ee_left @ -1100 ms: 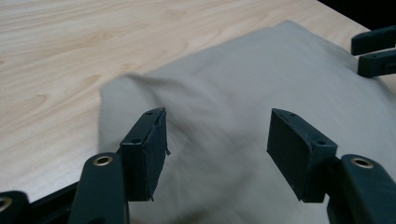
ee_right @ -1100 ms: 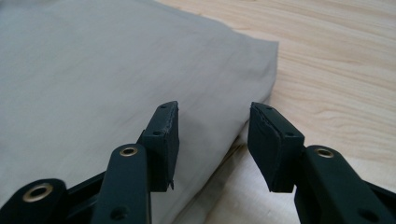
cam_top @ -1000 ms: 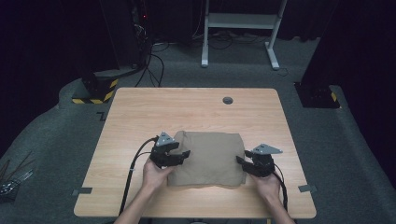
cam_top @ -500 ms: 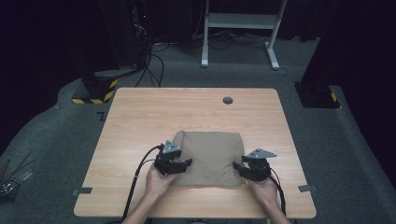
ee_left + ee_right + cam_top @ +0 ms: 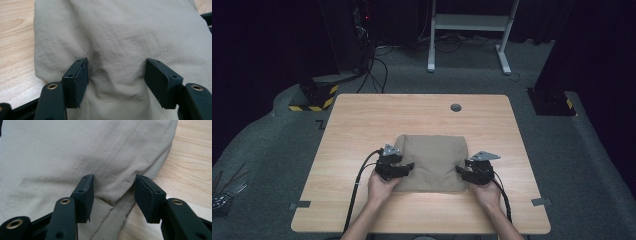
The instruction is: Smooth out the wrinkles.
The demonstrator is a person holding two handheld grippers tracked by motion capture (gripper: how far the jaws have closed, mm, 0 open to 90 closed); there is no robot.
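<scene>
A folded beige cloth (image 5: 432,160) lies on the wooden table (image 5: 362,130), nearer its front half. My left gripper (image 5: 408,168) is at the cloth's near left side, and my right gripper (image 5: 460,171) is at its near right side. In the left gripper view the gripper (image 5: 116,67) is open, its jaws wide apart over a rumpled bulge of cloth (image 5: 120,32). In the right gripper view the gripper (image 5: 114,185) is open too, straddling the cloth's corner edge (image 5: 110,195) where a seam and bare wood show.
A round cable hole (image 5: 455,107) sits near the table's far edge. Tape strips (image 5: 299,205) mark the front corners. Beyond the table stand a white desk frame (image 5: 472,22), floor cables (image 5: 377,65) and dark equipment with yellow-black striped bases (image 5: 312,100).
Both grippers have drawn inward onto the cloth's near corners. The cloth now looks a little narrower and bunched between them.
</scene>
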